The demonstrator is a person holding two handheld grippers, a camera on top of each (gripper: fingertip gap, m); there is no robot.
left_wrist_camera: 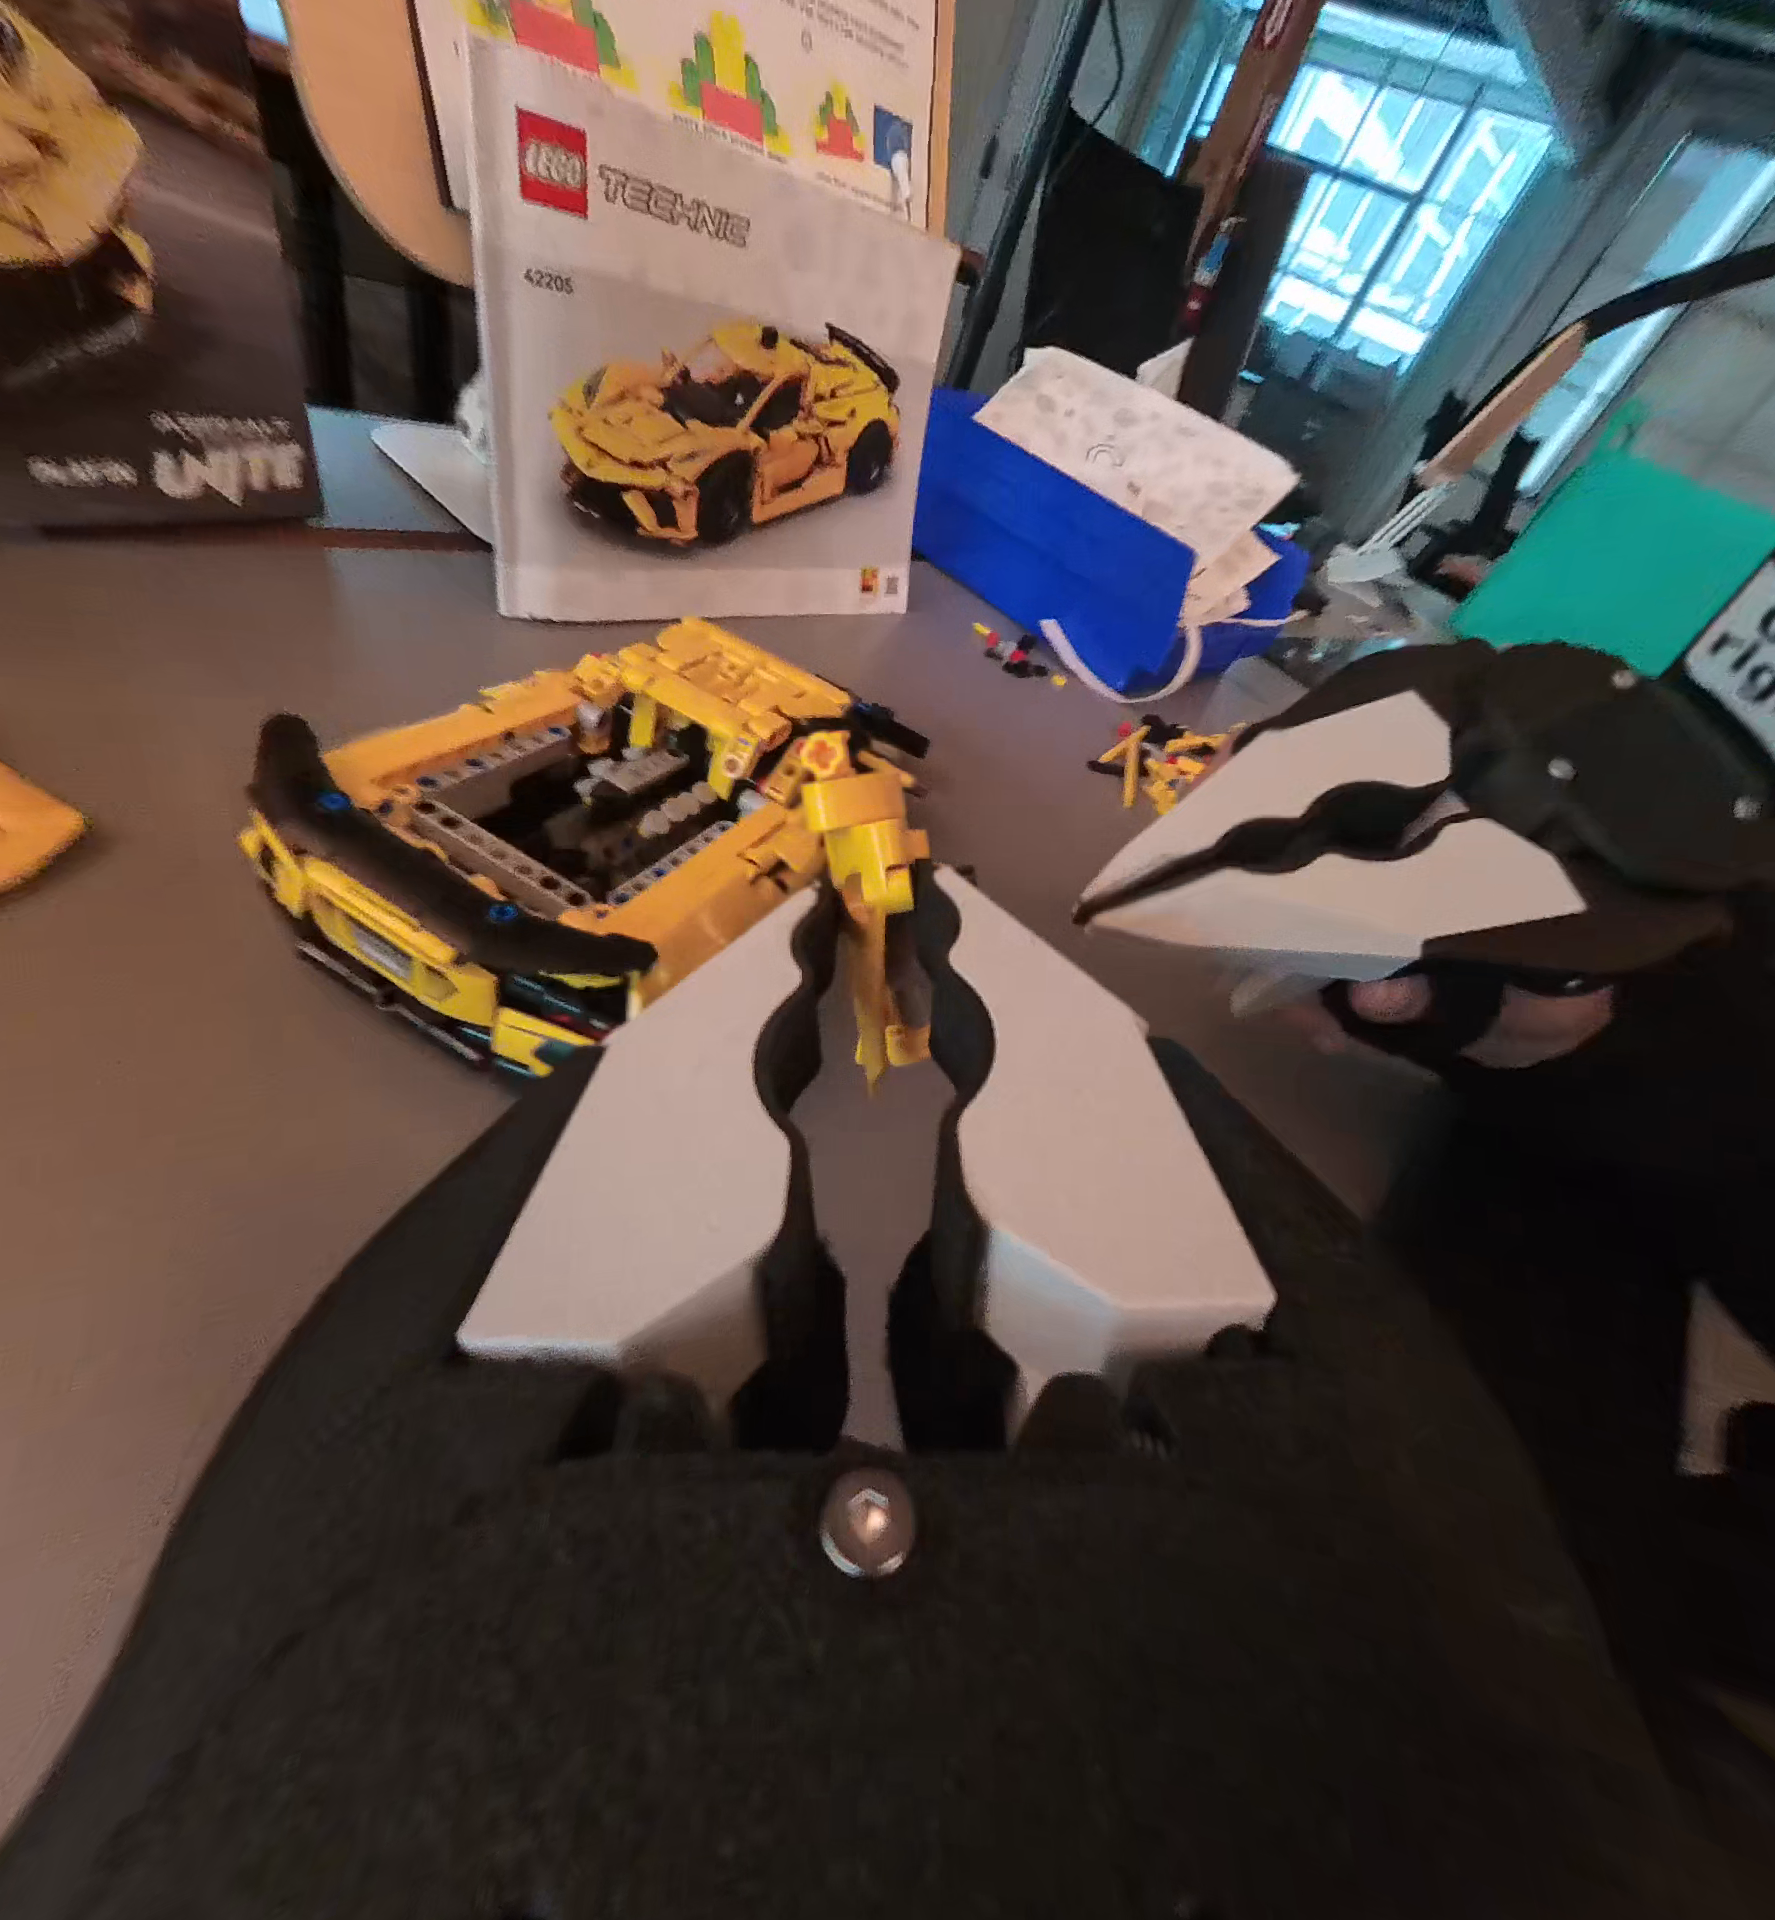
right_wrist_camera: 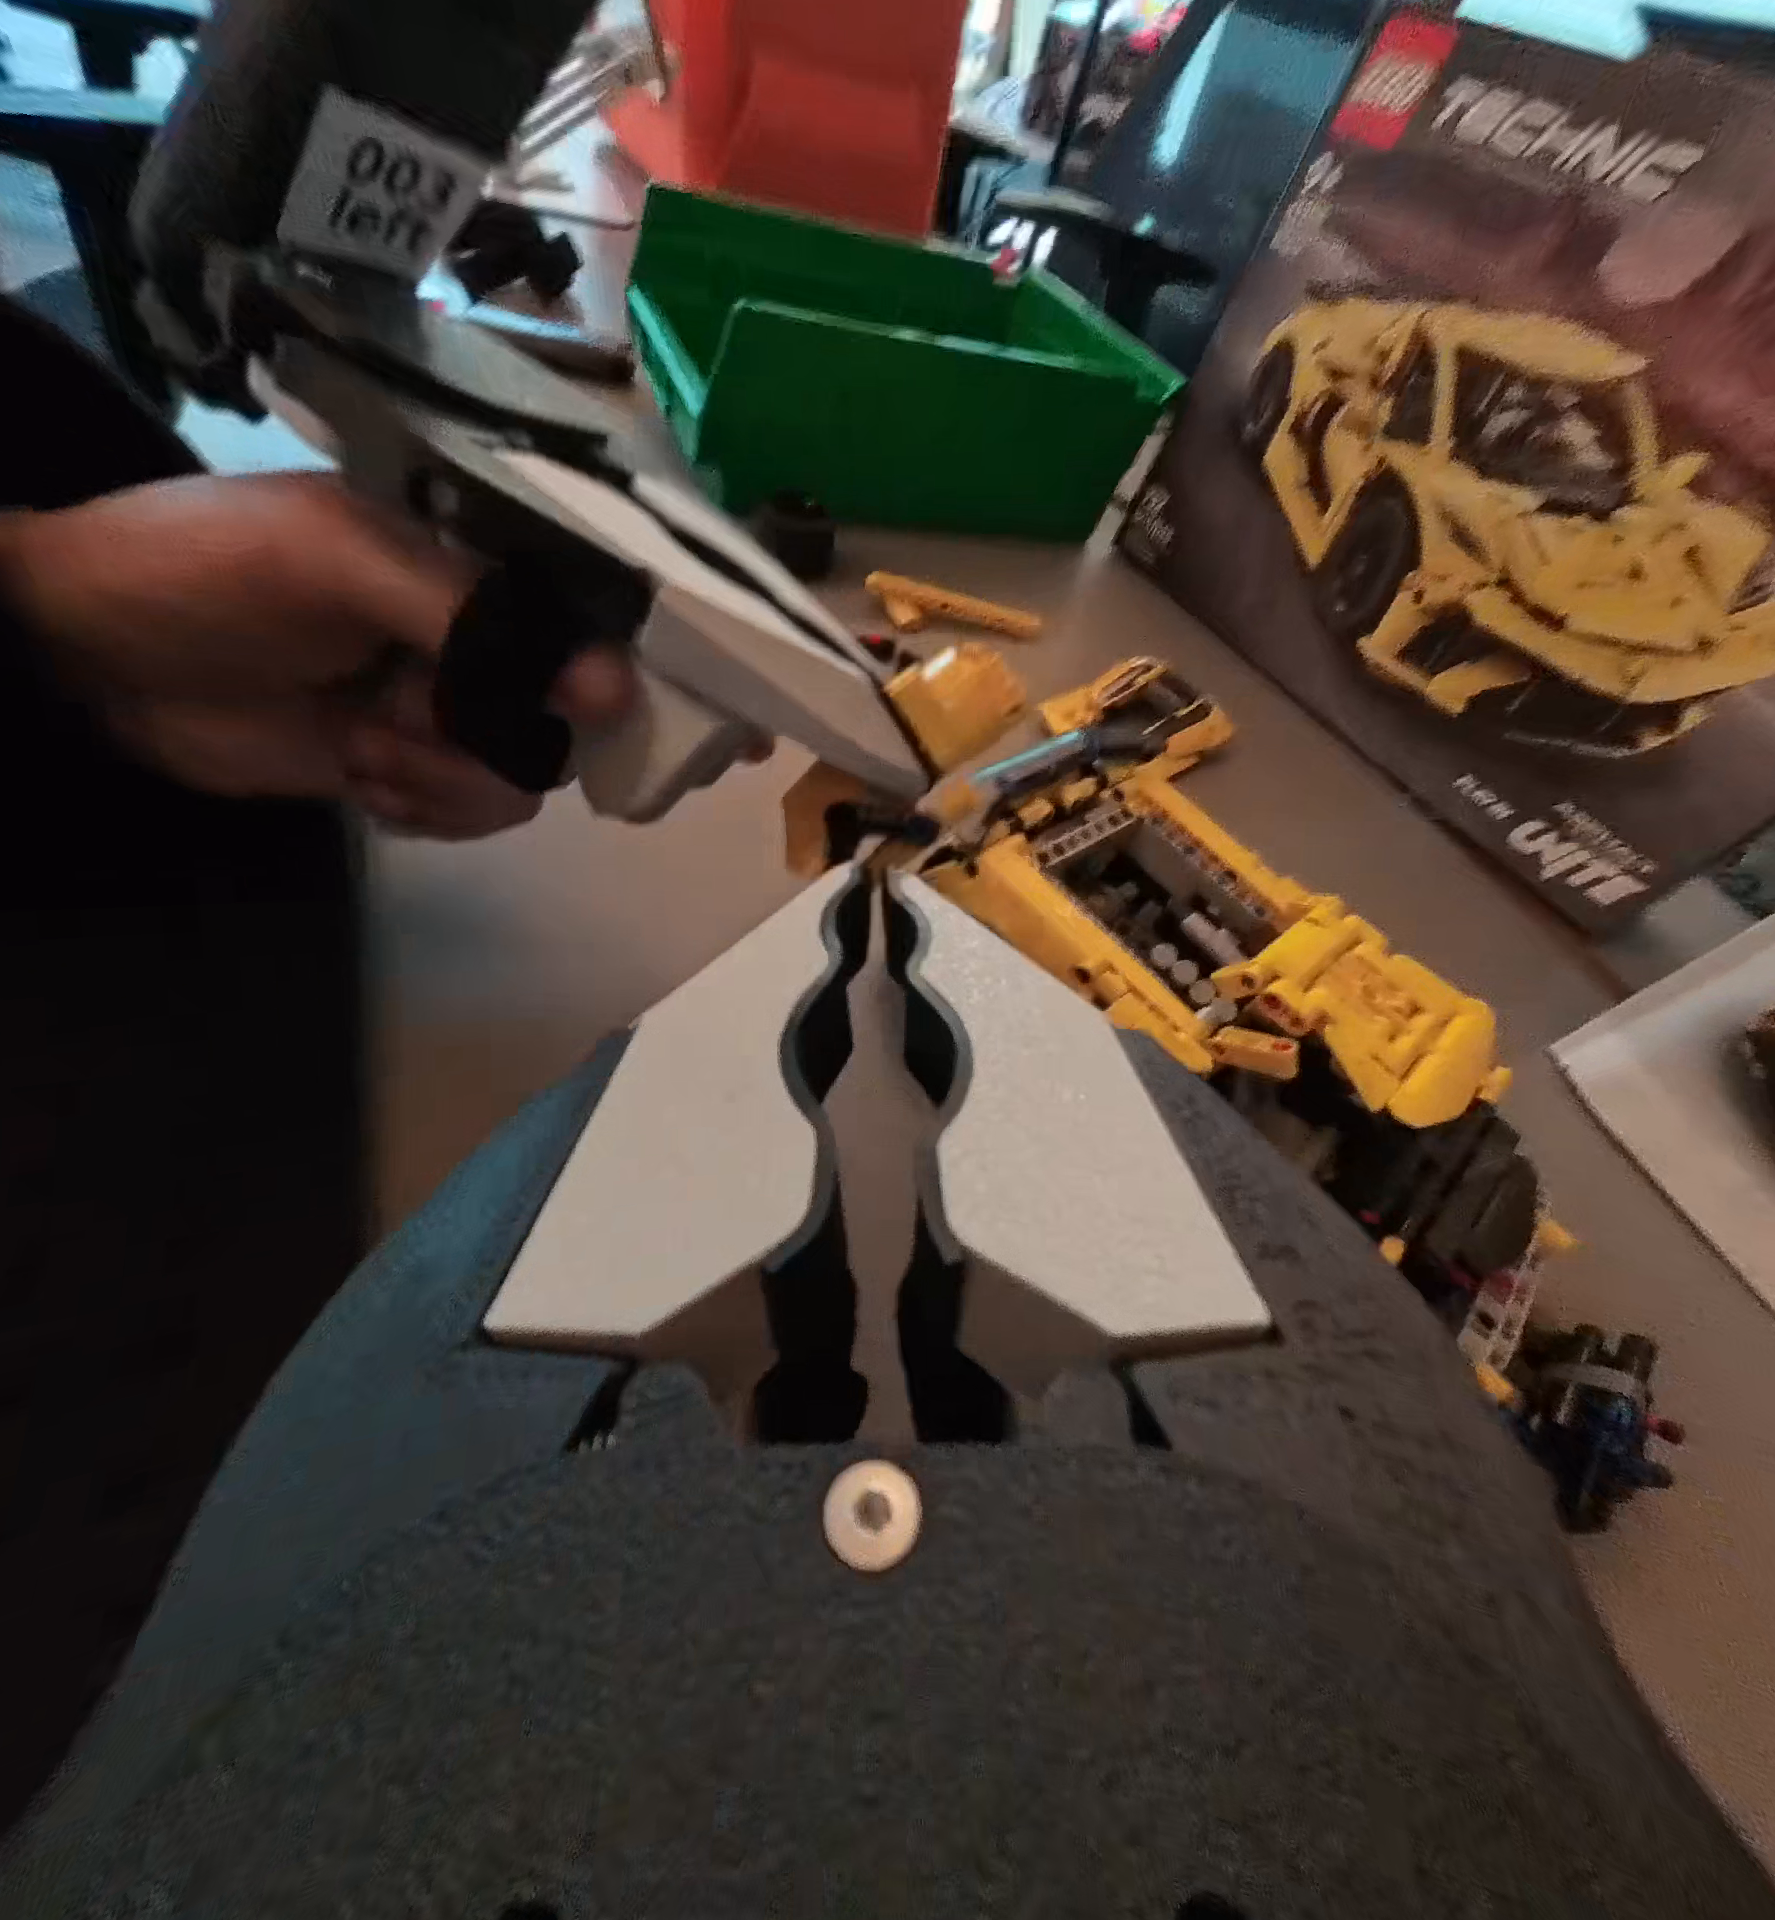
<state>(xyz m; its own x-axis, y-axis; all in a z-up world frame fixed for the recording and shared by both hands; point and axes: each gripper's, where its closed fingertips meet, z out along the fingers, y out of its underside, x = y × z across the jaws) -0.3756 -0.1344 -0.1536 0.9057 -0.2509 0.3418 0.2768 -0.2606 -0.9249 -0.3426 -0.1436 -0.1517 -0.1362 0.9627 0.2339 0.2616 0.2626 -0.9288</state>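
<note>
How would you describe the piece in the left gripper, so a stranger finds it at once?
Start at the half-built yellow car on the grey table. Just right of it, the left gripper pinches a small yellow sub-assembly, the only piece lifted off the table.

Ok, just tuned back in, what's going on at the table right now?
A person holds a gripper in each hand over a partly built yellow brick car on the grey table. The left gripper is shut on a yellow brick sub-assembly beside the car. The right gripper, nearly shut and apparently empty, points at that piece. An instruction booklet stands behind, loose pieces nearby.
</note>
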